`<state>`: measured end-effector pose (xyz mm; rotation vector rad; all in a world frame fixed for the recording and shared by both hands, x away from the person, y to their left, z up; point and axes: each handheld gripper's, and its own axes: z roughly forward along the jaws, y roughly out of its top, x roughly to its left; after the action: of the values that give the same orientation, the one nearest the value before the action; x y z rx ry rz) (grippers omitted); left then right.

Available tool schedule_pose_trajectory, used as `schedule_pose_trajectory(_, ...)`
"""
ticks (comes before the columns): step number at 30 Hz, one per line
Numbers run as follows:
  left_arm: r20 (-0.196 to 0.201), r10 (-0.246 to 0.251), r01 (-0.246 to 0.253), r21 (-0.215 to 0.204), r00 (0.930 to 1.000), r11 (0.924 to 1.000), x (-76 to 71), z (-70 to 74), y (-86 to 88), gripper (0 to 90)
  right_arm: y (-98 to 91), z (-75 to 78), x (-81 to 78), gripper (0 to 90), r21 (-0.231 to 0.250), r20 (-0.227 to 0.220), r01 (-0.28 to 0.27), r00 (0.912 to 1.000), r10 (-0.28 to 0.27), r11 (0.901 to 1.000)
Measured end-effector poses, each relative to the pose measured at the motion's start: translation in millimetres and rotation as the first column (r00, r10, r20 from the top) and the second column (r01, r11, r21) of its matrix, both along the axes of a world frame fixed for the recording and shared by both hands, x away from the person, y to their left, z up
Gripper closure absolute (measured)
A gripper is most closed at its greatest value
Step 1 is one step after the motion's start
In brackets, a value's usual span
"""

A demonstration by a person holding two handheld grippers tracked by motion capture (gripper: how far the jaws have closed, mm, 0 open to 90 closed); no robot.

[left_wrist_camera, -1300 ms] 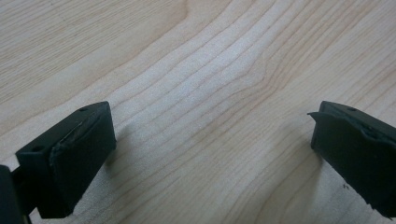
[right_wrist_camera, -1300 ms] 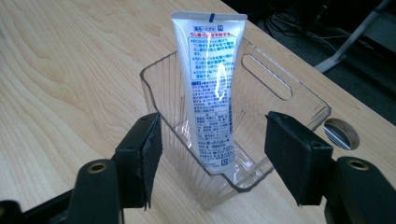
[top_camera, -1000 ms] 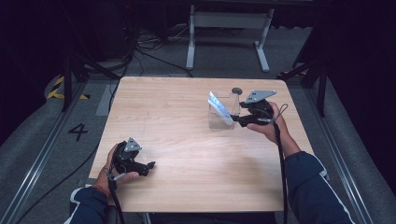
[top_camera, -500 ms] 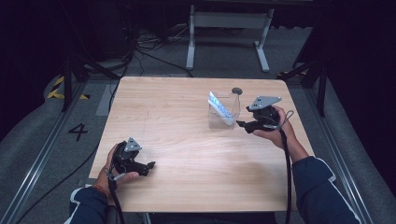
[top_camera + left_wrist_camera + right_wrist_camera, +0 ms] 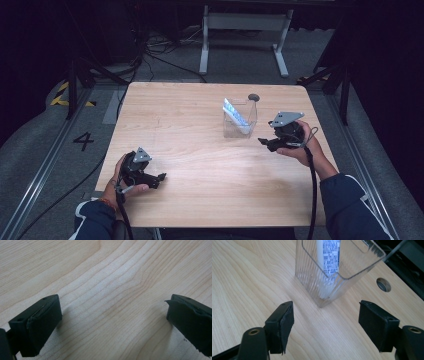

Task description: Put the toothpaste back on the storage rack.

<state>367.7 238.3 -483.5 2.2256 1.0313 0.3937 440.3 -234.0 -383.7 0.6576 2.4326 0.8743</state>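
1. In the high view a pale wooden table (image 5: 200,130) fills the middle of the frame, with a grey floor around it and a white metal stand (image 5: 245,30) at the top centre.
2. A clear ribbed plastic container (image 5: 239,120) stands upright in the upper right part of the tabletop. A white tube with blue print (image 5: 235,112) leans inside it, its top tilted toward the upper left of the frame.
3. Just above the container, near the table's far edge, is a round cable hole (image 5: 253,97) in the wood.
4. The right gripper (image 5: 264,142) sits at centre right of the high view, held in the person's right hand (image 5: 300,147) and pointing left; it is just right of and below the container, not touching it.
5. In the right gripper view its jaws are spread wide with nothing between them but bare wood; the container (image 5: 337,270) stands beyond the tips at upper centre, with the printed tube (image 5: 328,257) visible through its wall and the cable hole (image 5: 383,284) at right.
6. The left gripper (image 5: 159,179) is at lower left of the high view, held in the left hand (image 5: 122,182) low over the table, well apart from the container.
7. In the left gripper view its jaws are spread wide at the frame's lower corners, gripping nothing, with wood grain (image 5: 110,290) between them.
8. A painted "4" (image 5: 83,140) marks the floor at left.
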Motion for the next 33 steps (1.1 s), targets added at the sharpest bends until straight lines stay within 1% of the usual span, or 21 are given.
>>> schedule_pose_trajectory(3,0.000,0.000,0.000,0.000,1.0000,1.0000,0.0,0.0,0.0,0.3,-5.0,-6.9,-4.6,29.3,-0.013,-0.009,0.014,0.9999,-0.014,0.9998)
schedule_pose_trajectory(4,0.000,0.000,0.000,0.000,1.0000,1.0000,0.0,0.0,0.0,0.3,-5.0,-6.9,-4.6,29.3,-0.013,-0.009,0.014,0.9999,-0.014,0.9998)
schedule_pose_trajectory(7,0.000,0.000,0.000,0.001,1.0000,1.0000,0.0,0.0,0.0,0.3,-8.7,-14.4,-8.0,29.3,-0.037,-0.030,0.013,0.9995,-0.014,0.9992)
schedule_pose_trajectory(9,0.000,0.000,0.000,0.000,1.0000,1.0000,0.0,0.0,0.0,0.3,-10.1,-18.3,-10.7,29.5,-0.041,-0.025,0.010,0.9996,-0.011,0.9991)
schedule_pose_trajectory(12,0.000,0.000,0.000,0.000,1.0000,1.0000,0.0,0.0,0.0,0.3,-13.3,-25.2,-17.2,29.3,-0.041,-0.040,0.010,0.9991,-0.012,0.9991)
schedule_pose_trajectory(14,0.000,0.000,0.000,0.000,1.0000,1.0000,0.0,0.0,0.0,0.3,-14.2,-26.7,-18.1,29.3,-0.043,-0.039,0.007,0.9992,-0.008,0.9990)
schedule_pose_trajectory(16,0.000,0.000,0.000,0.000,1.0000,1.0000,0.0,0.0,0.0,0.3,-16.2,-29.2,-21.1,29.1,-0.042,-0.045,0.009,0.9989,-0.011,0.9991)
schedule_pose_trajectory(18,0.000,0.000,0.000,0.000,1.0000,1.0000,0.0,0.0,0.0,0.3,-18.8,-32.0,-24.5,29.1,-0.043,-0.039,0.012,0.9991,-0.014,0.9990)
schedule_pose_trajectory(19,0.000,0.000,0.000,0.000,1.0000,1.0000,0.0,0.0,0.0,0.3,-19.8,-33.0,-25.9,29.1,-0.039,-0.046,0.010,0.9989,-0.012,0.9992)
schedule_pose_trajectory(20,0.000,0.000,0.000,0.000,1.0000,1.0000,0.0,0.0,0.0,0.3,-21.6,-34.7,-27.6,29.1,-0.039,-0.036,0.008,0.9993,-0.010,0.9992)
schedule_pose_trajectory(22,0.000,0.000,0.000,0.000,1.0000,1.0000,0.0,0.0,0.0,0.3,-24.7,-37.3,-31.2,29.2,-0.037,-0.041,0.016,0.9990,-0.018,0.9992)
schedule_pose_trajectory(26,0.000,0.000,0.000,0.000,1.0000,1.0000,0.0,0.0,0.0,0.3,-33.0,-43.8,-38.3,29.1,-0.024,-0.047,0.019,0.9987,-0.020,0.9995)
schedule_pose_trajectory(31,0.000,0.000,0.000,0.000,1.0000,1.0000,0.0,0.0,0.0,0.3,-44.6,-48.7,-45.6,28.6,-0.008,-0.044,0.032,0.9985,-0.032,0.9995)
schedule_pose_trajectory(32,-0.001,0.000,0.000,0.000,1.0000,1.0000,0.0,0.0,0.0,0.3,-47.1,-49.7,-47.2,28.6,0.002,-0.042,0.033,0.9986,-0.033,0.9995)
schedule_pose_trajectory(33,-0.001,0.000,0.000,0.000,1.0000,1.0000,0.0,0.0,0.0,0.3,-47.1,-49.7,-47.2,28.6,0.002,-0.042,0.033,0.9986,-0.033,0.9995)
